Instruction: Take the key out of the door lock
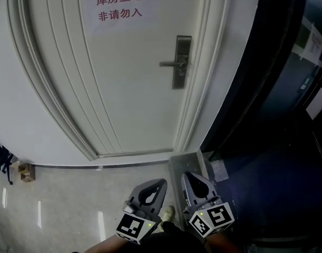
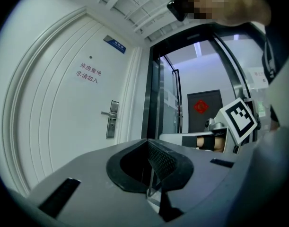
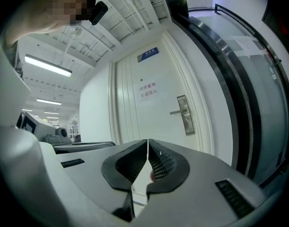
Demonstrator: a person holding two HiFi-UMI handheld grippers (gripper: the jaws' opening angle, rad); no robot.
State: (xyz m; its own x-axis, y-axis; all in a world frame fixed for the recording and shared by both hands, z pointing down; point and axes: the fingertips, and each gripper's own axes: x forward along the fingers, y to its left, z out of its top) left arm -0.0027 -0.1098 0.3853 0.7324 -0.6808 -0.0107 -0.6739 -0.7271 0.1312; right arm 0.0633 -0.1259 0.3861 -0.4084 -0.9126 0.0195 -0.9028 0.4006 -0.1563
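The white door (image 1: 113, 73) carries a metal lock plate (image 1: 182, 62) with a lever handle (image 1: 170, 64) that points left. The key is too small to make out in any view. Low in the head view, both grippers are held well back from the door. My left gripper (image 1: 158, 185) and my right gripper (image 1: 189, 179) sit side by side, jaws together and empty. The lock plate (image 2: 112, 119) lies far off, left of the left gripper (image 2: 147, 142), whose jaws are closed. In the right gripper view the lock plate (image 3: 184, 115) stands above and right of the shut right gripper (image 3: 148, 142).
A red-lettered paper sign (image 1: 119, 7) is stuck on the upper door. A dark glass partition (image 1: 266, 88) runs along the right of the door frame. A small cardboard box (image 1: 27, 172) sits on the floor at left. A shoe (image 1: 167, 213) shows between the grippers.
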